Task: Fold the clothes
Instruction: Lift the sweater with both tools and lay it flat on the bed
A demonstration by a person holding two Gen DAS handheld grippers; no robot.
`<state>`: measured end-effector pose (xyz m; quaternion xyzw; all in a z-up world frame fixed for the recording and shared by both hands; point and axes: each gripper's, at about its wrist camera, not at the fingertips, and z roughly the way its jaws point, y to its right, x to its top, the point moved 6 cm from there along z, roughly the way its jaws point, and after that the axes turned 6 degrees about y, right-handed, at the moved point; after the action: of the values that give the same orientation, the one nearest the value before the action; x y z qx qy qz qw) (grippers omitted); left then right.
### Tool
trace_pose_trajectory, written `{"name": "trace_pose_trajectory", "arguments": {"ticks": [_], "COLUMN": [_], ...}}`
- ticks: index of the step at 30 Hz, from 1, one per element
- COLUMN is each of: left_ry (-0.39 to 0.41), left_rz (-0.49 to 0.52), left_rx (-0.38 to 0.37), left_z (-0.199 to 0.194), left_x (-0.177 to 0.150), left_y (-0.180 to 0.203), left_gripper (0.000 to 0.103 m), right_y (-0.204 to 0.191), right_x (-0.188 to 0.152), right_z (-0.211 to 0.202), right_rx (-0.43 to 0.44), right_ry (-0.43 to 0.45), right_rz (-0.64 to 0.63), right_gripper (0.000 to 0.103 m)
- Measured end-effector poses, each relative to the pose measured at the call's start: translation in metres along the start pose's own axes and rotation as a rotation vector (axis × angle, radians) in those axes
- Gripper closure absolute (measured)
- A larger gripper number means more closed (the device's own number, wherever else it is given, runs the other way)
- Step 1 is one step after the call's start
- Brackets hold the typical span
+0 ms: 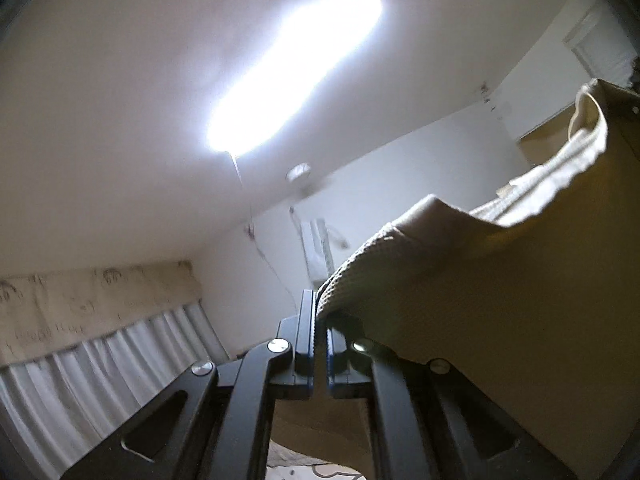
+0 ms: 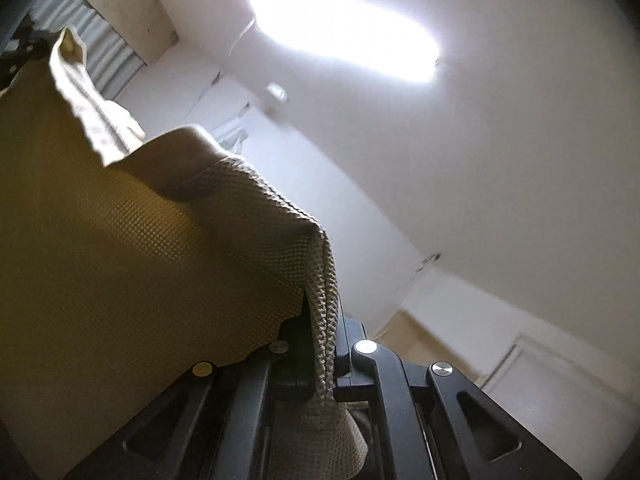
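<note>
A beige waffle-knit garment (image 1: 500,300) hangs stretched between both grippers, held up toward the ceiling. My left gripper (image 1: 319,320) is shut on one edge of it; the cloth spreads to the right, up to the other gripper's far corner (image 1: 592,120). In the right wrist view my right gripper (image 2: 325,344) is shut on a folded corner of the same garment (image 2: 160,260), which spreads left to the left gripper's far corner (image 2: 68,48). The cloth passes between the fingers and bunches below them.
Both cameras point up at a white ceiling with a long bright lamp (image 1: 296,76) (image 2: 344,32). A white curtain with a patterned valance (image 1: 100,320) is at the left. A wall air conditioner (image 1: 316,248) and a pale door (image 2: 540,380) are visible.
</note>
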<state>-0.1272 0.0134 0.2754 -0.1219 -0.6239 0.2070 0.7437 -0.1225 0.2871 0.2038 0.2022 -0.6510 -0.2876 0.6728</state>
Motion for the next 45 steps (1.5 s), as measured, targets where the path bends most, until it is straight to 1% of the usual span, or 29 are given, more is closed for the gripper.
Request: {"name": "trace_pose_trajectory", "arguments": {"ticks": [1, 3, 5, 7, 9, 11, 13, 14, 15, 17, 20, 21, 22, 23, 24, 27, 29, 30, 32, 33, 34, 35, 37, 40, 42, 44, 45], "left_ry": [0.001, 0.032, 0.088, 0.15, 0.191, 0.223, 0.236, 0.232, 0.215, 0.173, 0.06, 0.018, -0.019, -0.061, -0.105, -0.236, -0.294, -0.301, -0.295, -0.284, -0.27, -0.256, -0.249, -0.225, -0.21, -0.198, -0.196], "left_rz": [-0.003, -0.019, -0.043, -0.041, -0.024, -0.004, 0.035, 0.062, 0.099, 0.147, 0.24, 0.274, 0.3, 0.332, 0.379, 0.527, 0.618, 0.649, 0.679, 0.681, 0.68, 0.678, 0.638, 0.568, 0.552, 0.571, 0.588], "left_rx": [0.021, 0.078, 0.144, 0.204, 0.225, 0.235, 0.213, 0.197, 0.166, 0.107, -0.053, -0.111, -0.165, -0.227, -0.297, -0.512, -0.637, -0.674, -0.721, -0.727, -0.727, -0.728, -0.702, -0.632, -0.608, -0.624, -0.648], "left_z": [0.018, 0.034, 0.029, 0.005, -0.013, -0.032, -0.059, -0.07, -0.085, -0.108, -0.157, -0.175, -0.191, -0.209, -0.226, -0.277, -0.307, -0.317, -0.331, -0.333, -0.334, -0.334, -0.34, -0.321, -0.312, -0.318, -0.327], "left_x": [0.001, 0.019, 0.043, 0.062, 0.066, 0.064, 0.04, 0.025, 0.001, -0.041, -0.138, -0.172, -0.198, -0.229, -0.264, -0.367, -0.42, -0.435, -0.447, -0.445, -0.44, -0.435, -0.409, -0.377, -0.361, -0.356, -0.357], "left_y": [0.004, -0.003, -0.029, -0.061, -0.075, -0.084, -0.08, -0.075, -0.066, -0.046, 0.002, 0.019, 0.037, 0.057, 0.075, 0.129, 0.155, 0.162, 0.171, 0.173, 0.174, 0.174, 0.197, 0.173, 0.155, 0.15, 0.152], "left_gripper": [0.098, 0.098, 0.098, 0.098, 0.098, 0.098, 0.098, 0.098, 0.098, 0.098, 0.098, 0.098, 0.098, 0.098, 0.098, 0.098, 0.098, 0.098, 0.098, 0.098, 0.098, 0.098, 0.098, 0.098, 0.099, 0.099, 0.099], "right_y": [0.0, 0.004, 0.02, 0.041, 0.054, 0.055, 0.044, 0.034, 0.023, -0.011, -0.078, -0.103, -0.128, -0.156, -0.183, -0.268, -0.315, -0.327, -0.343, -0.351, -0.352, -0.349, -0.339, -0.312, -0.293, -0.279, -0.275], "right_x": [0.007, 0.025, 0.051, 0.078, 0.098, 0.103, 0.088, 0.075, 0.061, 0.019, -0.062, -0.096, -0.132, -0.173, -0.207, -0.3, -0.358, -0.379, -0.404, -0.415, -0.418, -0.416, -0.406, -0.378, -0.363, -0.354, -0.355], "right_z": [0.011, 0.034, 0.045, 0.047, 0.038, 0.021, 0.0, -0.01, -0.018, -0.032, -0.051, -0.062, -0.076, -0.086, -0.095, -0.121, -0.139, -0.148, -0.166, -0.174, -0.178, -0.181, -0.188, -0.187, -0.181, -0.178, -0.179], "right_rx": [-0.003, -0.01, -0.017, -0.019, 0.002, 0.029, 0.077, 0.108, 0.139, 0.219, 0.38, 0.436, 0.493, 0.567, 0.636, 0.802, 0.896, 0.922, 0.952, 0.963, 0.965, 0.961, 0.946, 0.896, 0.866, 0.853, 0.856], "right_ry": [0.002, 0.012, 0.049, 0.105, 0.152, 0.183, 0.198, 0.197, 0.188, 0.148, 0.042, -0.003, -0.054, -0.118, -0.177, -0.353, -0.471, -0.507, -0.55, -0.564, -0.569, -0.566, -0.55, -0.481, -0.44, -0.419, -0.423], "right_rz": [0.005, 0.021, 0.06, 0.107, 0.131, 0.114, 0.093, 0.084, 0.073, 0.045, 0.006, -0.007, -0.018, -0.026, -0.036, -0.103, -0.166, -0.194, -0.241, -0.263, -0.265, -0.255, -0.23, -0.188, -0.185, -0.216, -0.236], "right_gripper": [0.1, 0.1, 0.1, 0.1, 0.1, 0.1, 0.1, 0.1, 0.1, 0.1, 0.1, 0.1, 0.1, 0.1, 0.1, 0.1, 0.1, 0.1, 0.1, 0.1, 0.1, 0.1, 0.1, 0.1, 0.1, 0.1, 0.1]}}
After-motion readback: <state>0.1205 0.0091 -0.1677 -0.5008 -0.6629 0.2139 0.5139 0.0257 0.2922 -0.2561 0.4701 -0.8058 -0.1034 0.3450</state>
